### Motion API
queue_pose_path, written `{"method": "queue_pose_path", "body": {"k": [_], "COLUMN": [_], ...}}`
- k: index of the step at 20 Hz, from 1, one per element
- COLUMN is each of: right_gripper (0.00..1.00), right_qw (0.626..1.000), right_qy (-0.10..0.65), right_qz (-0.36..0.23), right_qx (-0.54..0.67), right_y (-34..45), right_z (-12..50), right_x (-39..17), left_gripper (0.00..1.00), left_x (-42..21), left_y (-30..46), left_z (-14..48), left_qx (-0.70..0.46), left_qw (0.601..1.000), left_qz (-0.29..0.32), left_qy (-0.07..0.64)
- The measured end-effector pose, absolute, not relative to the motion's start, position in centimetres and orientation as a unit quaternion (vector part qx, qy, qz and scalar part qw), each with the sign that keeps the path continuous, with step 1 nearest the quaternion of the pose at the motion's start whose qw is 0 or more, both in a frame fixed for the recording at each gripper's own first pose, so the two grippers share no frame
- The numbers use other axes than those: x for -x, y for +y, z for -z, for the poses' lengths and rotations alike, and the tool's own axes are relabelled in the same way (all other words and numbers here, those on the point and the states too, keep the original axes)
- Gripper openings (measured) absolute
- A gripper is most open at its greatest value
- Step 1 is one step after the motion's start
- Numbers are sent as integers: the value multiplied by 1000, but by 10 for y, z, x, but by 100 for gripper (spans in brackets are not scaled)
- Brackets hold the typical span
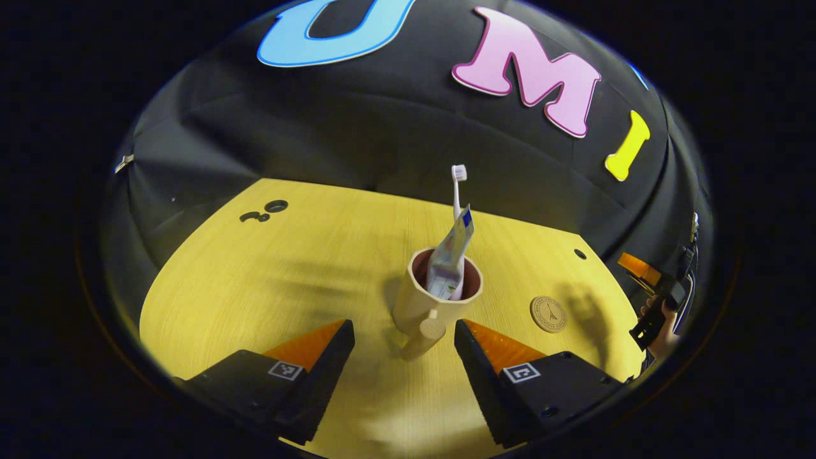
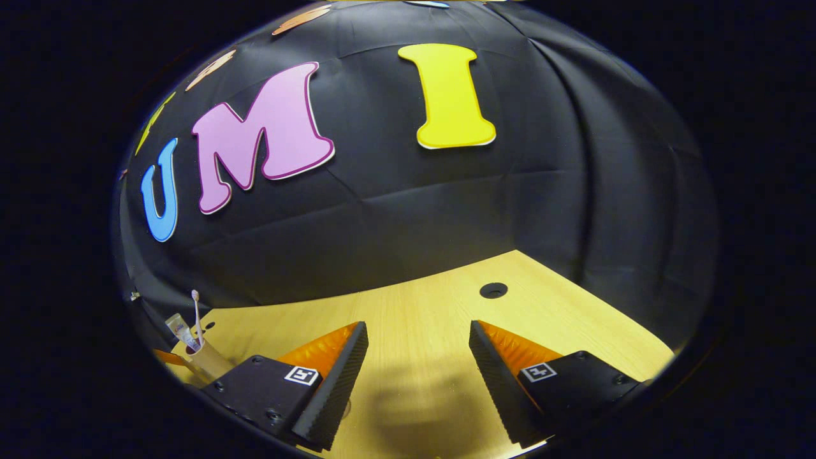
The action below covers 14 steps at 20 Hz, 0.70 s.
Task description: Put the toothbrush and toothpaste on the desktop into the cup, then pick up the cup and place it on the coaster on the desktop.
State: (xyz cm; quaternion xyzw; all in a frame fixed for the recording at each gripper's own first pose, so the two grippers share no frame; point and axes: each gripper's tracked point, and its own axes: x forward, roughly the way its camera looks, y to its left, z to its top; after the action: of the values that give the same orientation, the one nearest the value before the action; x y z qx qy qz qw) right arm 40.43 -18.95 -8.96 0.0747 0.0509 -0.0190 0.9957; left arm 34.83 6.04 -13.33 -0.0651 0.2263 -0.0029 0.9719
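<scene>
My left gripper (image 1: 404,341) hovers low over the desktop (image 1: 268,280), fingers spread wide and holding nothing, the cup (image 1: 437,299) upright just ahead between them with toothbrush (image 1: 458,188) and toothpaste (image 1: 451,255) inside. The coaster (image 1: 548,314) lies near the cup. My right gripper (image 2: 417,366) gapes empty above bare wood, well apart

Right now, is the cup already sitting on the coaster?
No, the cup stands on bare desktop, apart from the coaster beside it.
</scene>
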Motion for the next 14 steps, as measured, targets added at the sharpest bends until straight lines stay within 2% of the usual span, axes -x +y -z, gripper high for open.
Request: {"method": "queue_pose_path", "body": {"k": [6, 11, 14], "right_gripper": [98, 98, 98], "right_qw": [994, 990, 987], "right_qy": [74, 99, 118], "right_qz": [43, 66, 78], "right_qx": [-72, -71, -82], "right_y": [-229, -257, -270], "right_z": [103, 119, 130], "right_x": [-391, -374, -362], "left_gripper": [94, 90, 79], "left_x": [-370, -381, -384], "left_y": [55, 51, 46], "left_z": [157, 168, 172], "left_qx": [25, 2, -10], "left_qw": [948, 927, 914], "left_qz": [31, 28, 29], "left_qy": [316, 375, 404]}}
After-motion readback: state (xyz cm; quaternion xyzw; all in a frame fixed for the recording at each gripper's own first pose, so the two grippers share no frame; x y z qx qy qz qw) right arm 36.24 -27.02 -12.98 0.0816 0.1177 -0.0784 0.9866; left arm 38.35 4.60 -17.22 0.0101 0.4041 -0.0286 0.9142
